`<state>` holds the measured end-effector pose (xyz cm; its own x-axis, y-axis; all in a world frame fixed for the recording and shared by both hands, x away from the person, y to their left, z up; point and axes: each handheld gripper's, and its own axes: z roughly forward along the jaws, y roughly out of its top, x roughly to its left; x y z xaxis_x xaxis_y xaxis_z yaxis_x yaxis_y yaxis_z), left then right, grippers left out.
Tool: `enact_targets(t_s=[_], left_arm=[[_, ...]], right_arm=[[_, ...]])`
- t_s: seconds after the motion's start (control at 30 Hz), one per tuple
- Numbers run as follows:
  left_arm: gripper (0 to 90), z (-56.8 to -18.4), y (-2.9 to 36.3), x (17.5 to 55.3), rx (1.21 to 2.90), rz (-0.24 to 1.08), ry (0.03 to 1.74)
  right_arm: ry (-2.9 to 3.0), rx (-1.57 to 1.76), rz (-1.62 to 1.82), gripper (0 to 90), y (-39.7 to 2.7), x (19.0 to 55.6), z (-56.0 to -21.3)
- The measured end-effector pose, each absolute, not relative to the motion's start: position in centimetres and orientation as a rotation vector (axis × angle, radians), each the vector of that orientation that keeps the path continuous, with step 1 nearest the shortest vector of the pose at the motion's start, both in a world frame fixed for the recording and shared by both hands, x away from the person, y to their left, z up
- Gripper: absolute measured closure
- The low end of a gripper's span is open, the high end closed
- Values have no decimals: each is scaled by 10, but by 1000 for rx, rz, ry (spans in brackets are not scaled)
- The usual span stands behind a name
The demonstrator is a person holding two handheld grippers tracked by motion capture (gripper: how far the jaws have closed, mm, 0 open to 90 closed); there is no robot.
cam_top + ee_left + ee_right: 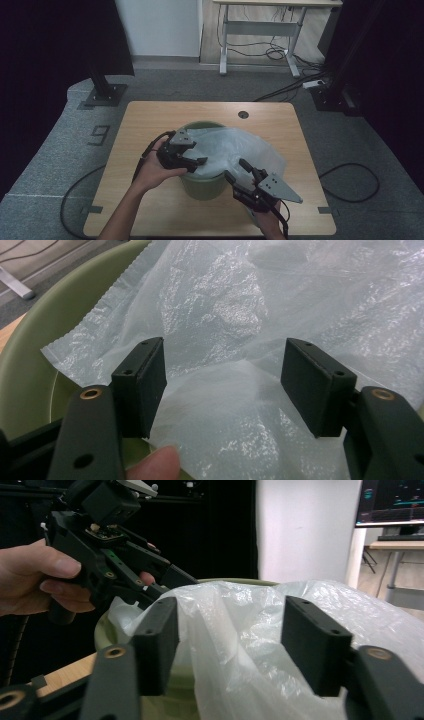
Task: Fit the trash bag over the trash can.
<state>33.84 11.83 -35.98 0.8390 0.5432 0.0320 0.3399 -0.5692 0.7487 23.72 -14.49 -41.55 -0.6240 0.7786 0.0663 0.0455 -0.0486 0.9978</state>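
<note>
Green bin (202,186) on wooden tabletop (150,125), near the front edge at mid-width. Translucent plastic bag (235,145) draped over the bin's mouth and spilling toward its right side. Left tongs (197,162) at the bin's left rim, held in the left hand (152,172); jaws wide apart, bag film lying between them, pads not pressing on it. Right tongs (236,170) at the bin's front right, just beside the bag; jaws likewise spread, bag bulging into the gap, nothing gripped. Left gripper view: bag (240,315) across the bin's green inner wall (30,355).
</note>
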Motion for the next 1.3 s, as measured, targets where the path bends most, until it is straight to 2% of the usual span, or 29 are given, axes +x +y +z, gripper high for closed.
enact_targets(t_s=[0.33, 0.93, 1.0, 1.1, 1.17, 1.23, 1.3], left_arm=[[352, -360, 116, 337, 2237, 334, 635], [353, -361, 114, 339, 2252, 329, 639], [353, -361, 114, 339, 2254, 329, 639], [354, -361, 115, 339, 2252, 327, 642], [354, -361, 115, 339, 2250, 327, 643], [354, -361, 115, 339, 2246, 327, 643], [353, -361, 115, 339, 2244, 328, 643]], right_arm=[[1709, 958, 1612, 282, -147, 211, -440], [1736, 1074, 1394, 268, -176, 210, -477], [1717, 1090, 1369, 359, -178, 212, -480], [1688, 1091, 1360, 622, -181, 213, -482], [1686, 1083, 1360, 753, -182, 213, -481], [1673, 1071, 1353, 845, -183, 214, -479], [1656, 1052, 1356, 880, -184, 214, -475]])
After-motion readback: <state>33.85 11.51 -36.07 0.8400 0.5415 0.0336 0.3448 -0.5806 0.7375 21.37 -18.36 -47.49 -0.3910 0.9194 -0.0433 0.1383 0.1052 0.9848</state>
